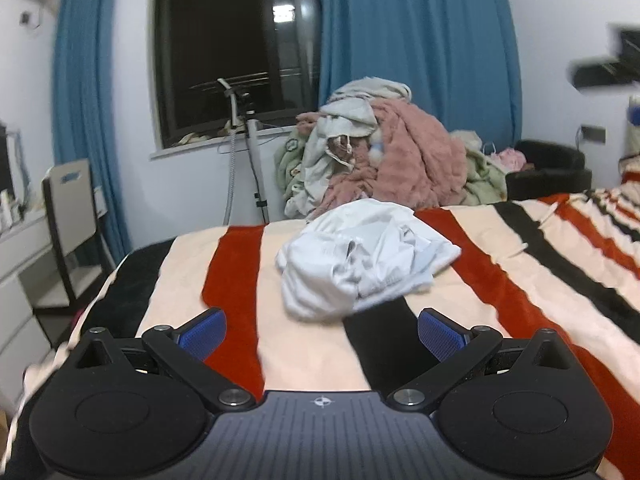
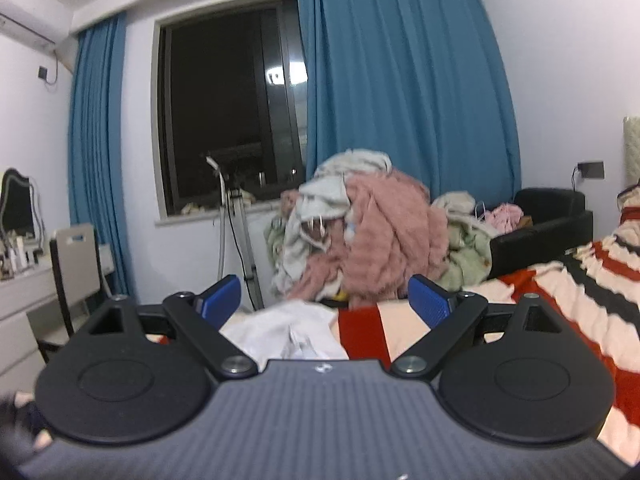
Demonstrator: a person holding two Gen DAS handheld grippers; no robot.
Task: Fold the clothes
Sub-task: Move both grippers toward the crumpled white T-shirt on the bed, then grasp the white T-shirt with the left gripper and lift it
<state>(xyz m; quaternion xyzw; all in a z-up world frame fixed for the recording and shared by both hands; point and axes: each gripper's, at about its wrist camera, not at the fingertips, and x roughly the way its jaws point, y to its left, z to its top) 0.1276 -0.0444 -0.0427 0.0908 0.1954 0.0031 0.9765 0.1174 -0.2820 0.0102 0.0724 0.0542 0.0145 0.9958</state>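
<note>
Here, nearest the cameras, the left gripper point(image 1: 322, 334) hovers low over the striped blanket point(image 1: 500, 280), its blue pads spread wide with nothing between them, apparently lined up to take hold of cloth. The right gripper point(image 2: 324, 302) is likewise wide open and empty, held a little higher and aimed across the bed. Just beyond the left gripper lies the white garment point(image 1: 362, 258), crumpled in a loose heap on the blanket rather than spread flat or folded; in the right view only its near edge point(image 2: 288, 332) shows behind the gripper body. It probably needs spreading before any fold. Past the bed's far edge, a pile of pink and pale clothes point(image 1: 384, 156) is heaped below the blue curtains point(image 1: 416, 40) and the dark window point(image 1: 232, 48).
</note>
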